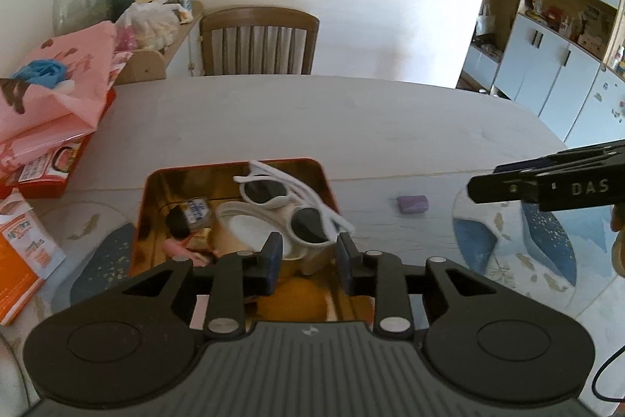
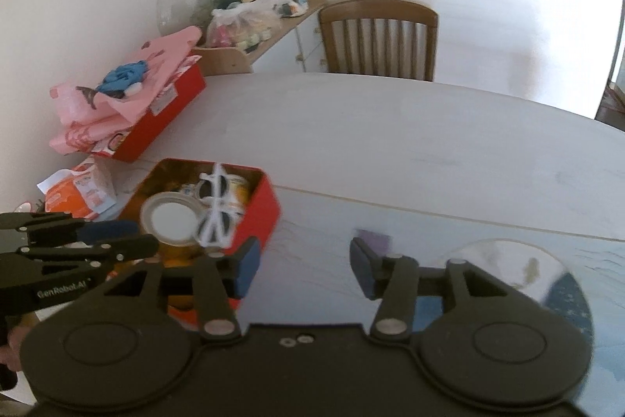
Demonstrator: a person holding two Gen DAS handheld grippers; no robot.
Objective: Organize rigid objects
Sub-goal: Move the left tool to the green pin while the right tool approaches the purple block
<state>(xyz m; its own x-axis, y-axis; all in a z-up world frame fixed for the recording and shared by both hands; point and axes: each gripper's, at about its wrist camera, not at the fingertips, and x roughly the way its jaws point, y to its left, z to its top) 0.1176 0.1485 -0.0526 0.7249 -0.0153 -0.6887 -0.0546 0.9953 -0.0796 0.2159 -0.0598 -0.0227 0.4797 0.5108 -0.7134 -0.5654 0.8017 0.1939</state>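
My left gripper (image 1: 308,253) hangs over the near end of the red tin (image 1: 330,188), its 2 pads slightly apart with nothing pressed between them. My right gripper (image 2: 304,262) hovers over the table (image 2: 390,143) just right of the tin, jaws parted wider and empty. Inside the tin's gold interior, the white sunglasses (image 1: 291,208) lie tilted across a roll of tape (image 1: 242,227), with small packets beside them toward the left wall. A small purple block (image 1: 412,204) sits on the table right of the tin, apart from it. Farther off, a wooden chair (image 1: 259,42) stands at the table's far edge.
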